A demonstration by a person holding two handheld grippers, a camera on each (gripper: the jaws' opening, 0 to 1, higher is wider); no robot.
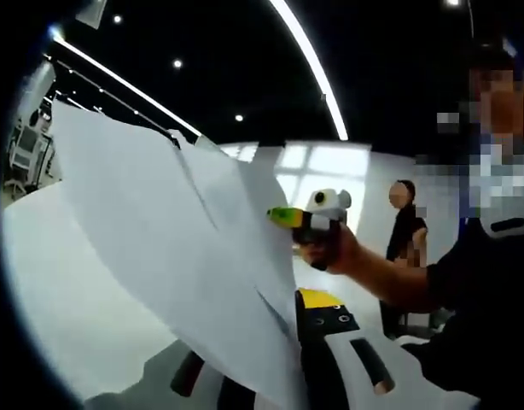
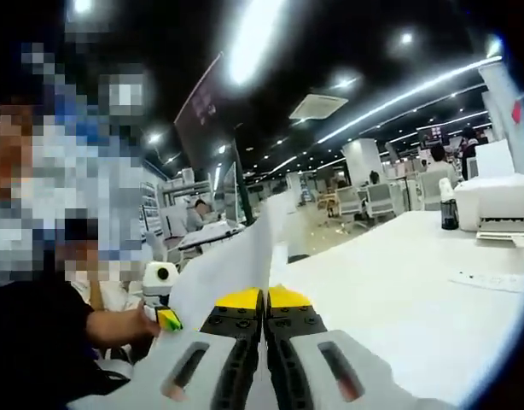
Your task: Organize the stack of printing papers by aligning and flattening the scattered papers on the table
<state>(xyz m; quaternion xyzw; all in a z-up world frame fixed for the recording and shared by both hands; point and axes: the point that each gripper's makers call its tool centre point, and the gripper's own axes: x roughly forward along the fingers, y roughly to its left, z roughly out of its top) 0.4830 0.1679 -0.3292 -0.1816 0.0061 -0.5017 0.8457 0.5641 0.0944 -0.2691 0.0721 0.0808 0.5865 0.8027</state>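
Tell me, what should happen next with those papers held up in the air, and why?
Probably lower them edge-down onto the table and tap them square. Both grippers, left and right, are clamped on the papers, which hang off the table with sheets fanned apart, not yet aligned or flat.

Two facing views, shared papers (image 1: 185,248) between

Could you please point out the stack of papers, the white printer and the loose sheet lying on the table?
stack of papers (image 1: 160,248), left gripper view, middle of the raised sheets.
white printer (image 2: 494,203), right gripper view, its front face.
loose sheet (image 2: 491,280), right gripper view, its middle.
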